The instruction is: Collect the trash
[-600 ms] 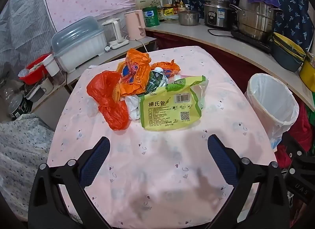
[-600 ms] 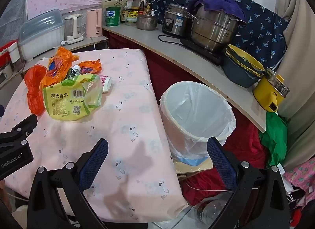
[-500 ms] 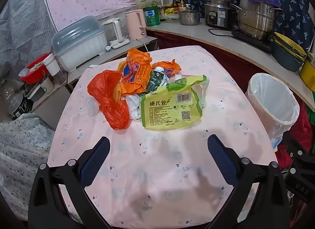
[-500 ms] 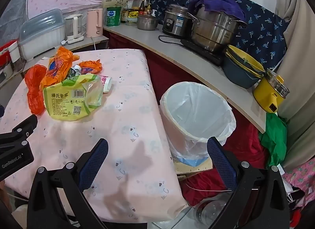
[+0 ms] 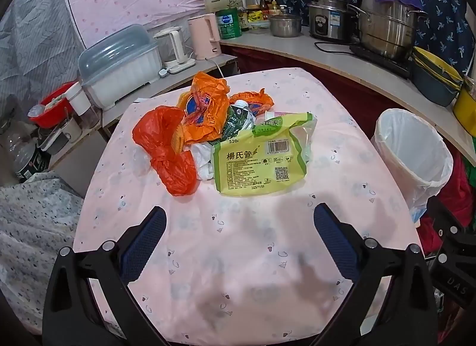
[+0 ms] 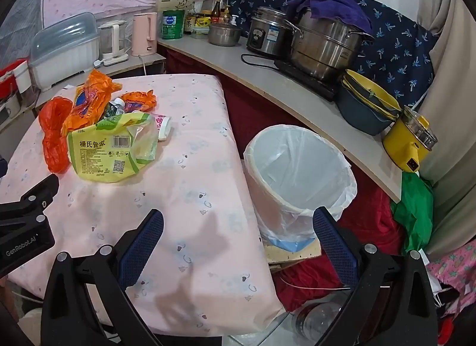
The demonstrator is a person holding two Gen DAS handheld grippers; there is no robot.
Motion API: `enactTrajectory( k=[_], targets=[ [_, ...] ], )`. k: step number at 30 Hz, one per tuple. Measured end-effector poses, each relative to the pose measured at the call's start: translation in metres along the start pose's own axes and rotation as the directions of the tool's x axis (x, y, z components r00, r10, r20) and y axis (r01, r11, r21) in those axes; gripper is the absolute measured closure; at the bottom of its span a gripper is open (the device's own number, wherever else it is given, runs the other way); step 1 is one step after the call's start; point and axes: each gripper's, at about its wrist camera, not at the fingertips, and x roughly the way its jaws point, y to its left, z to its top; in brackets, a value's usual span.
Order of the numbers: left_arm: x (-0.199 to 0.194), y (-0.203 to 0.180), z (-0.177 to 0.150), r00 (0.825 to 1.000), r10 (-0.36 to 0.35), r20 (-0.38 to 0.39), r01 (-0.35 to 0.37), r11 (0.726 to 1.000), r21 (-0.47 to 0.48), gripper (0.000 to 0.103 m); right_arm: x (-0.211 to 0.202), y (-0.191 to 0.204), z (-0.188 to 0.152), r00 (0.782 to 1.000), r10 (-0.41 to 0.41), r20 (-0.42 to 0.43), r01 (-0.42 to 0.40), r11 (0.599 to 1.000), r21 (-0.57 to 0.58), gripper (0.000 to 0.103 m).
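Observation:
A pile of trash lies on the pink-clothed table: a yellow-green food bag, a red plastic bag, orange wrappers and a crushed green carton. The pile also shows in the right wrist view, with the yellow-green bag in front. A white-lined bin stands on the floor right of the table, also in the left wrist view. My left gripper is open and empty, short of the pile. My right gripper is open and empty over the table's right edge.
A curved counter behind the bin holds steel pots, a rice cooker, stacked bowls and a yellow pot. A side shelf at the back left carries a plastic box and kettles. Cloth bundles lie on the floor by the bin.
Both views have shifted only slightly; the left gripper has edged a little towards the pile. Nothing was taken hold of.

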Motion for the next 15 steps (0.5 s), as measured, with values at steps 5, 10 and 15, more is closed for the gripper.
enactTrajectory(
  k=[5, 10, 15],
  targets=[
    [0.0015, 0.0000, -0.0006, 1.000, -0.001, -0.006, 0.001, 1.000, 0.002, 0.008, -0.0010, 0.0010, 0.0010, 1.000, 0.000, 0.000, 0.000, 1.000, -0.002, 0.007],
    [0.0023, 0.0000, -0.0003, 1.000, 0.002, -0.001, -0.002, 1.000, -0.004, 0.008, -0.0005, 0.0007, 0.0008, 1.000, 0.001, 0.001, -0.001, 1.000, -0.002, 0.007],
    [0.0025, -0.0005, 0.0008, 1.000, -0.002, 0.007, 0.002, 1.000, 0.000, 0.008, 0.0003, -0.0004, -0.0013, 1.000, 0.000, 0.002, 0.000, 1.000, 0.000, 0.007]
  ],
)
